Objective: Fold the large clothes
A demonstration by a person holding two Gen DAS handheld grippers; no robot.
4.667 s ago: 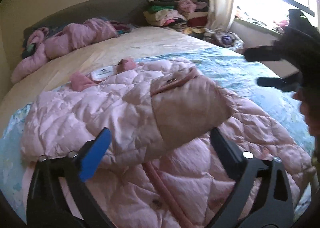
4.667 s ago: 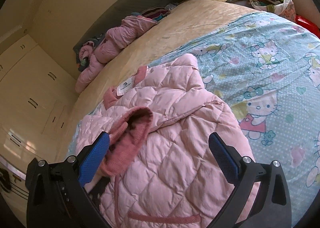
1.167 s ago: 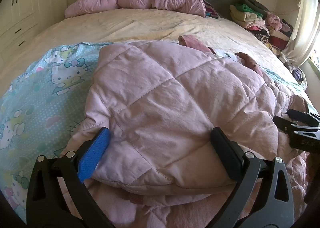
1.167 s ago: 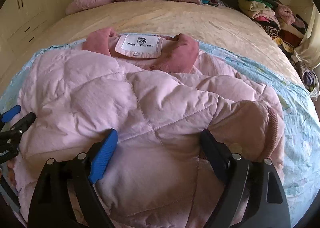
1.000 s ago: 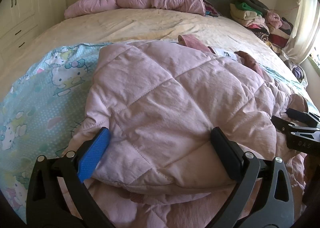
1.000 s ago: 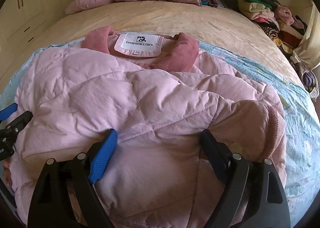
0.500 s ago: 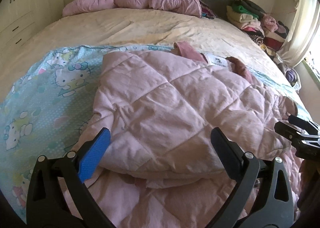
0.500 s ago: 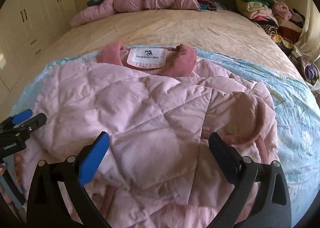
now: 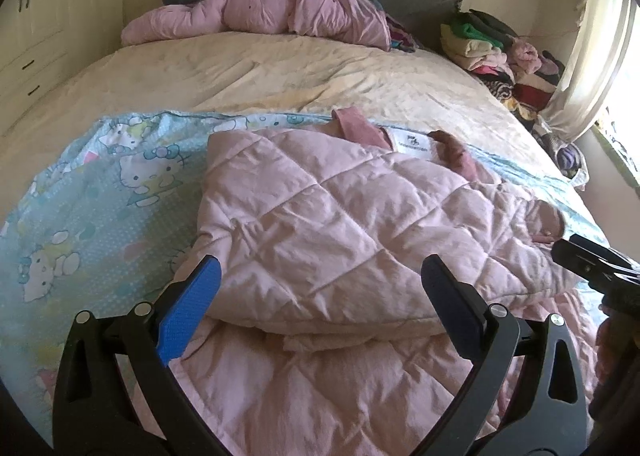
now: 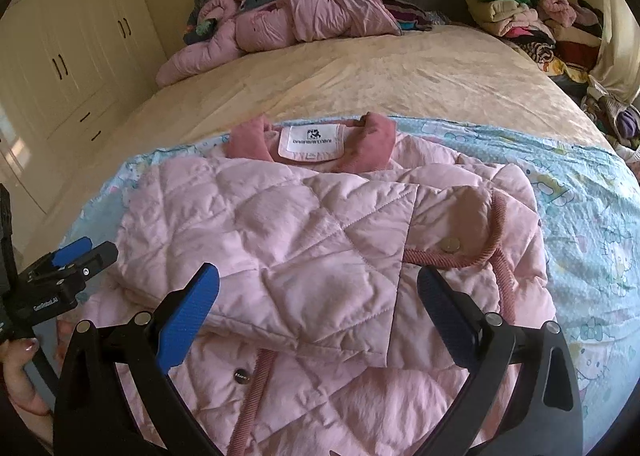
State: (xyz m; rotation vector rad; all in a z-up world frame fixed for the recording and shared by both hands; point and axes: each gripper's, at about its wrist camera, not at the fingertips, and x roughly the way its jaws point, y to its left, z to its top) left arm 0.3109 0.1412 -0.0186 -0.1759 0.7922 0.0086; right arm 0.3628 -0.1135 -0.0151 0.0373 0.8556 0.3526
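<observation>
Pale pink quilted puffer jacket (image 10: 320, 248) lies flat on cartoon-cat print blue sheet (image 10: 592, 216), directly ahead of and below both tools.
Long axis: collar far, hem near.
Left gripper (image 9: 320, 292) and right gripper (image 10: 318, 296): jaws spread wide, holding nothing.
Folded sleeve edge nearest left gripper; right equally near hem.

the pink puffy coat (image 10: 320, 256) lies flat on the blue cat sheet on the bed. it has sewn lines that make diamond shapes. its darker pink collar (image 10: 376, 140) points toward the far end of the bed, and a white tag (image 10: 312, 142) shows inside it. both sides are folded in over the middle, one on top of the other. a round snap (image 10: 450, 244) sits on a flap with dark pink trim.
</observation>
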